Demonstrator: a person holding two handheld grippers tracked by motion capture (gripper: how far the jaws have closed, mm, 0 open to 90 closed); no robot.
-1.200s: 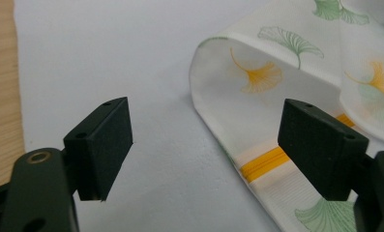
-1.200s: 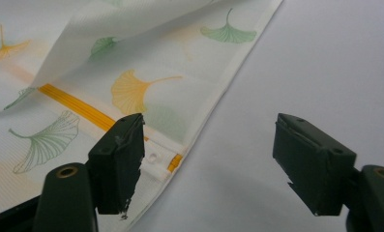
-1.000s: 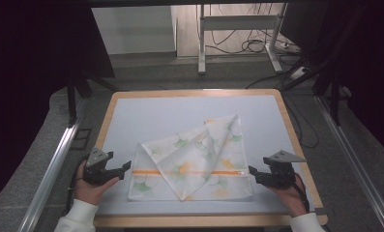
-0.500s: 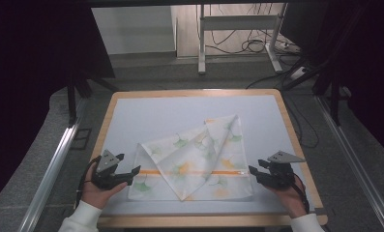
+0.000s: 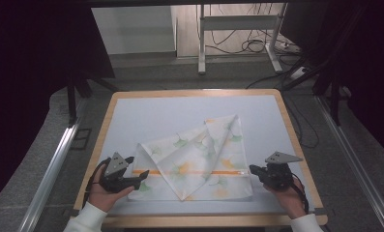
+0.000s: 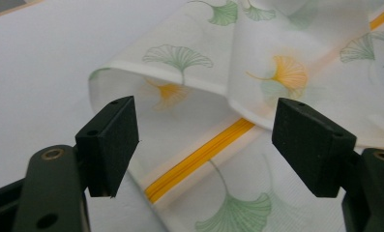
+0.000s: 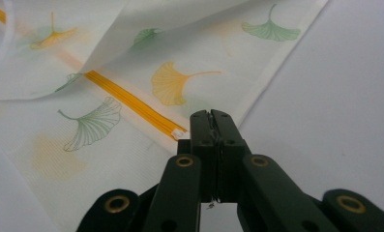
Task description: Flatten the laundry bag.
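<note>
A white mesh bag [image 5: 194, 159] printed with green and orange ginkgo leaves lies crumpled on the table mat, its upper layer folded over. An orange zipper [image 5: 189, 172] runs across it. My left gripper [image 5: 137, 169] is open at the bag's left edge; in the left gripper view its jaws [image 6: 204, 140] stand on either side of the folded cloth [image 6: 189, 101] and the zipper [image 6: 199, 157] without touching them. My right gripper [image 5: 252, 170] is at the zipper's right end. In the right gripper view it [image 7: 211, 118] is shut on a thin zipper pull beside the zipper's end [image 7: 177, 131].
The pale mat [image 5: 180, 116] sits in a wooden-rimmed tabletop [image 5: 194, 92]. Bare mat stretches beyond the bag toward the far edge. Metal rails [image 5: 49, 174] run along both sides of the table, and cables lie on the floor behind.
My left gripper has slid right, up to the bag's left edge, staying open. The right gripper has stayed shut at the zipper's right end.
</note>
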